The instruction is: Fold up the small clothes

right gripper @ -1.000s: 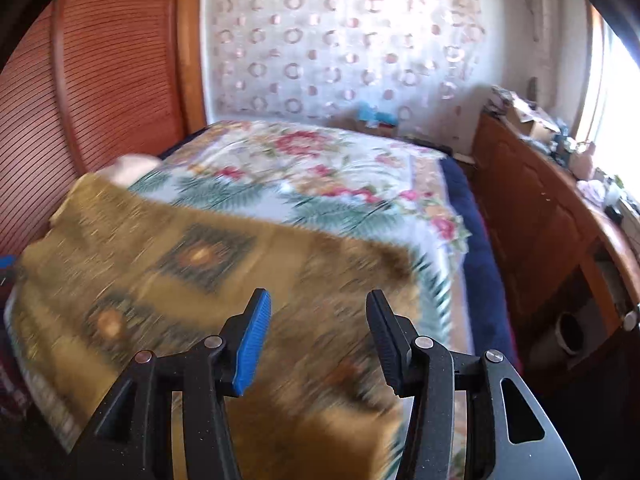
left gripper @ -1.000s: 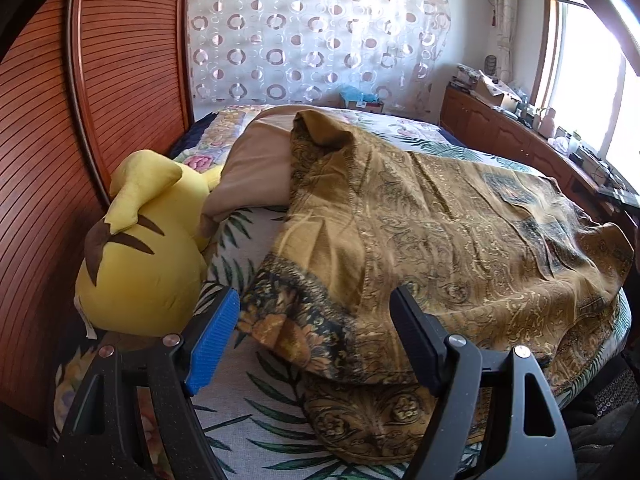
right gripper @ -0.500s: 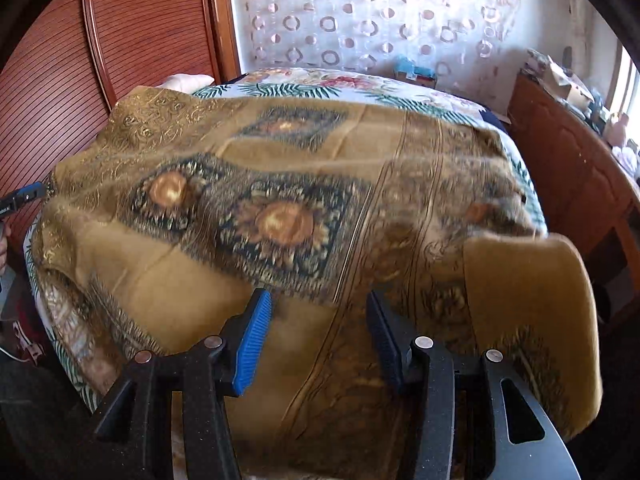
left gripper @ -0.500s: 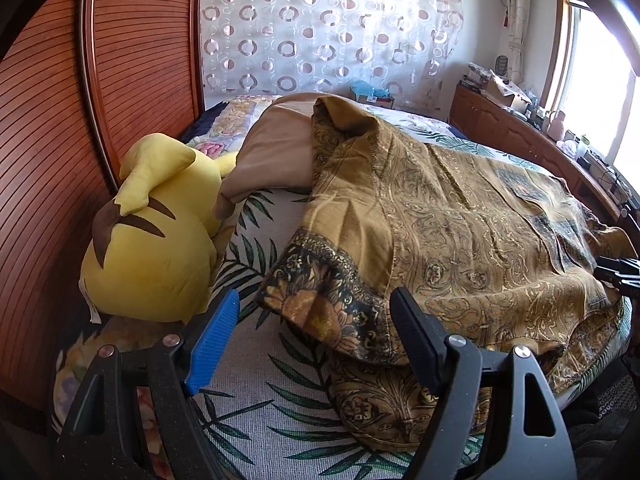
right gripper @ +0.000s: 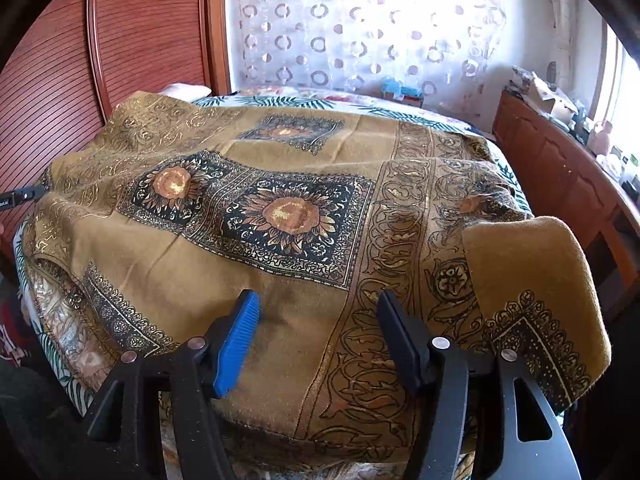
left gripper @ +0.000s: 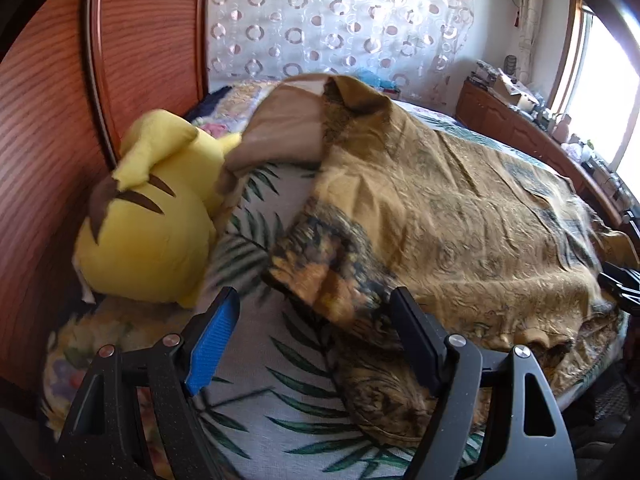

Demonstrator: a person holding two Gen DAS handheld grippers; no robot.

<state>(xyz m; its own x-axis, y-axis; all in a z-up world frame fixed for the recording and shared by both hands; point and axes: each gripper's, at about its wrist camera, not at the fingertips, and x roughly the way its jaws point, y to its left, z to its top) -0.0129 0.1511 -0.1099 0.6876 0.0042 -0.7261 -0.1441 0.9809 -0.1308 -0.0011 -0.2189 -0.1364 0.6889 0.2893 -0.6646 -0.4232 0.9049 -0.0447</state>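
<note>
Cloth: gold-brown patterned cloth [right gripper: 288,216] w/ sunflower squares, spread over most of bed [left gripper: 256,396]; near edge doubled over, one corner flipped up at right in right wrist view.
L gripper [left gripper: 316,320]: jaws apart, empty, low over leaf-print sheet, just by cloth's folded corner.
R gripper [right gripper: 316,320]: jaws apart, empty, over cloth's near edge; contact can't tell.
Plush: yellow toy [left gripper: 148,220] at headboard [left gripper: 44,128], beside tan pillow [left gripper: 284,132].
Bkgd: circle-print curtain [right gripper: 360,32], wood dresser [right gripper: 560,168] by bed.
</note>
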